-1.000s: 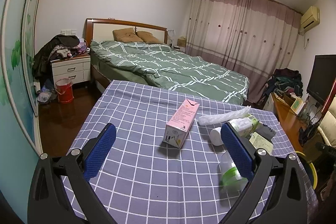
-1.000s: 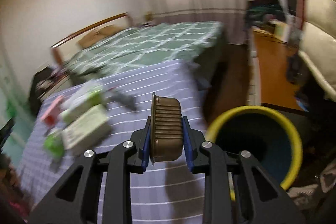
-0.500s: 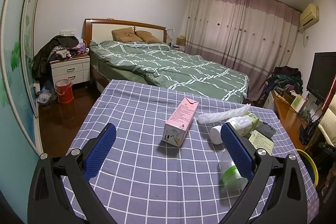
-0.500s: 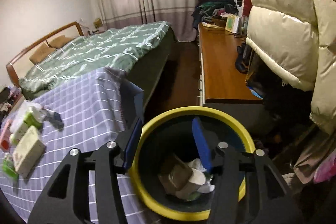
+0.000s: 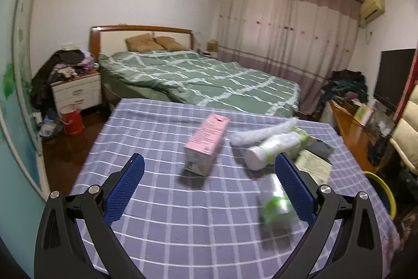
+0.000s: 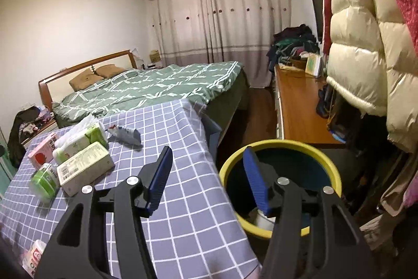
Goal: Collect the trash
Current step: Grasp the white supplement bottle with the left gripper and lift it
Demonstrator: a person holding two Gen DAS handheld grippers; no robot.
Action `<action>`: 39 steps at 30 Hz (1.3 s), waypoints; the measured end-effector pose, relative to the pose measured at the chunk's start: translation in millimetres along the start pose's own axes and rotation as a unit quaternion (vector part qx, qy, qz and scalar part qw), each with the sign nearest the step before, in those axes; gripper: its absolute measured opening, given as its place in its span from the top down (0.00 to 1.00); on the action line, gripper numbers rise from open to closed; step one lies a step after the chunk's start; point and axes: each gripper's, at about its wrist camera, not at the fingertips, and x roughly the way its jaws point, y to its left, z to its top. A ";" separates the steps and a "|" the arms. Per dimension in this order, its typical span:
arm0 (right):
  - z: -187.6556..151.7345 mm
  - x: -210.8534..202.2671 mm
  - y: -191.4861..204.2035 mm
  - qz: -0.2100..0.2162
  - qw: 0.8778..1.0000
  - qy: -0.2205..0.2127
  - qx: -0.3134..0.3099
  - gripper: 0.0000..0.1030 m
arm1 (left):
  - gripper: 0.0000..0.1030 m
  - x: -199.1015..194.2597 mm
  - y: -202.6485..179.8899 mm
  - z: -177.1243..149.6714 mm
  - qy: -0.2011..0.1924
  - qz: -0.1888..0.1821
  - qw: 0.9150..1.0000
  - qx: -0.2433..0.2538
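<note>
Bedroom clutter surrounds a table [image 5: 162,216] draped in a purple-and-white checked cloth, where the trash lies grouped near one side. A pink carton [image 5: 206,145] lies on its side near the middle of the cloth. Just beside it lie a white-and-green bottle [image 5: 274,148] and a crumpled clear plastic wrapper [image 5: 263,132], and a flat pale box [image 6: 86,169] sits next to the bottle. A small green-labelled bottle [image 6: 45,181] lies close to that box, and a grey wrapper [image 6: 125,135] rests a little apart toward the table's far edge.

Past the table's corner a dark bin with a yellow rim [image 6: 308,148] stands on the floor, with pale scraps low inside it.

The right claw [image 6: 207,179] hangs over the table edge and the bin rim; its jaws have just been opening, they stand well apart, and nothing is between them. The left claw [image 5: 209,187] hovers over the cloth with its blue pads [image 5: 125,190] spread wide, gripping nothing; the carton is visible between them, farther off.

Behind the table is a bed [image 5: 198,80] with a green checked cover, pink curtains [image 6: 222,17] and a cream puffer coat [image 6: 365,43] hanging at the right.
</note>
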 end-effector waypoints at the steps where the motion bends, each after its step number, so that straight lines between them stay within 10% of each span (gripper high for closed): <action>1: 0.1 -0.8 -1.2 0.000 1.000 -0.003 0.005 0.47 | 0.05 -1.7 -5.0 -0.3 0.004 -0.010 1.000 0.005; 14: 0.5 3.2 -12.6 0.017 0.999 0.007 0.034 0.44 | 0.05 -85.0 -109.0 -75.5 0.123 -0.150 0.976 0.102; 27: -0.2 4.8 -14.9 0.028 0.999 0.011 0.042 0.42 | 0.07 -57.1 -138.9 -123.8 0.206 -0.153 0.959 0.124; 39: -0.1 8.3 -19.1 0.039 0.998 0.018 0.053 0.42 | 0.40 -24.2 -159.5 -121.6 0.248 -0.135 0.948 0.150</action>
